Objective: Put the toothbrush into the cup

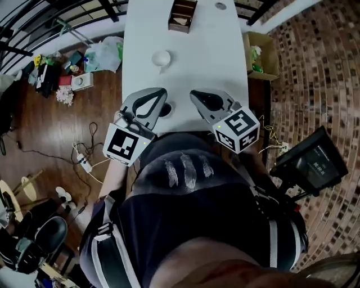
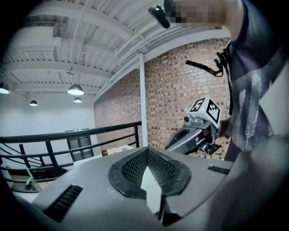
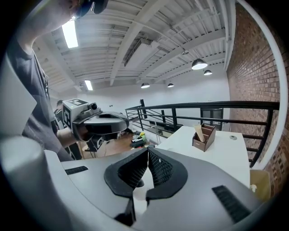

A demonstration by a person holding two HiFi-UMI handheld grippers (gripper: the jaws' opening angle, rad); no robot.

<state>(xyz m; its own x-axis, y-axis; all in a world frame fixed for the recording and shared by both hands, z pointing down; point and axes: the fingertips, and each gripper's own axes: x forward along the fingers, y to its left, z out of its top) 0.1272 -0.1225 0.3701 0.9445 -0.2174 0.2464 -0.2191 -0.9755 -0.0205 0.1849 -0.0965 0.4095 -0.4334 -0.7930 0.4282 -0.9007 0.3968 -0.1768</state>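
Observation:
A white cup stands near the middle of the white table. No view shows a toothbrush. My left gripper hovers over the table's near edge, its jaws together with nothing between them; its tips meet in the left gripper view. My right gripper is beside it at the same edge, also shut and empty, tips touching. Each gripper sees the other: the right gripper from the left, the left gripper from the right. Both point roughly toward the cup, well short of it.
A brown wooden box holding something pale sits at the table's far end, near a small round object. A cardboard box stands right of the table. Bags and clutter lie on the wooden floor at left. A black railing runs beyond.

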